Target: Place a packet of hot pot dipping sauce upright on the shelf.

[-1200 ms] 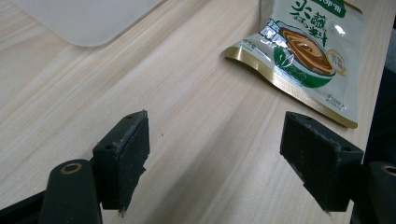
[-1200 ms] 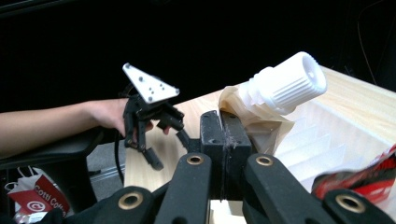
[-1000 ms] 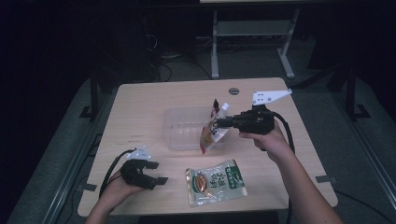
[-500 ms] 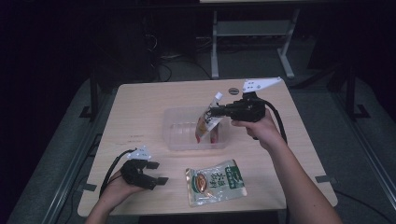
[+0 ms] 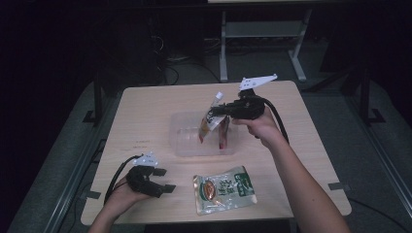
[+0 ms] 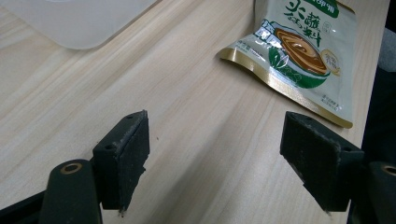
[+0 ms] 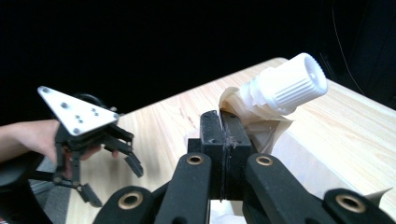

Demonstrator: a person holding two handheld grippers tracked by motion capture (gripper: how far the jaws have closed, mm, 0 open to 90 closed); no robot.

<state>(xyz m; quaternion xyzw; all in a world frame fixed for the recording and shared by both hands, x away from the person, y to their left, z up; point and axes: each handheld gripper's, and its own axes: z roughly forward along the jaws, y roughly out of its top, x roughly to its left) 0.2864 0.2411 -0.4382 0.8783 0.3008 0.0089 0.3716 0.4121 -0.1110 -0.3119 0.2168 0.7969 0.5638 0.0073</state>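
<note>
Right tongs (image 5: pixel 212 112) pinching spouted pouch (image 5: pixel 210 124) near its white cap (image 7: pixel 289 86), hanging over clear tub (image 5: pixel 189 141) mid-bench (image 5: pixel 145 111). Left tongs (image 5: pixel 163 180) resting spread, gripping nothing, beside green packet (image 5: pixel 224 188) lying flat near front edge.

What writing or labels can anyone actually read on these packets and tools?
Green packet on the table: large Chinese characters across its top, cut off at the picture's edge, too uncertain to quote; small print near its lower corner is too small to read.
Spouted pouch in the right gripper: red and orange printing, too blurred to read.
White cap: ridges, no text.
Clear plastic container: no lettering visible.
</note>
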